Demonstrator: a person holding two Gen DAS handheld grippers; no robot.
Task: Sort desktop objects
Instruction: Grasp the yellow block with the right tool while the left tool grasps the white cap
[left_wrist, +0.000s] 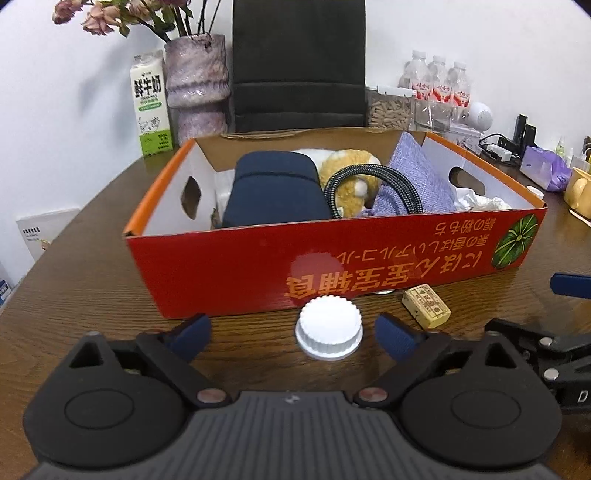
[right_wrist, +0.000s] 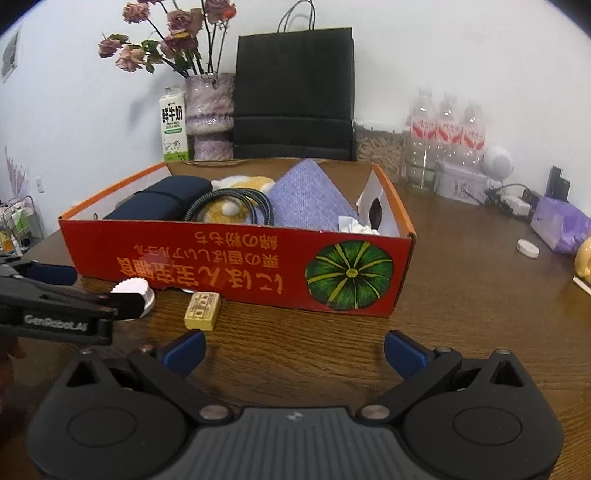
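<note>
A box (left_wrist: 332, 258) sits on the table (left_wrist: 92, 288), holding a pouch (left_wrist: 275, 192), plush toy (left_wrist: 349, 173), cable (left_wrist: 369, 177) and cloth (left_wrist: 417, 177). Before it lie a lid (left_wrist: 328, 326) and, to the right, a small block (left_wrist: 426, 305). Behind are placed a carton (left_wrist: 150, 107), vase (left_wrist: 195, 85) and bag (left_wrist: 299, 66).

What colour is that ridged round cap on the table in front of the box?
White. The ridged cap shows best in the left wrist view.

Ahead of us the long red cardboard box (left_wrist: 332, 266) walls off the brown wooden tabletop (right_wrist: 461, 295). A white ribbed cap (left_wrist: 328, 326) and a small yellow block (left_wrist: 426, 305) crowd its near side; right of the box, bare wood lies open.
</note>
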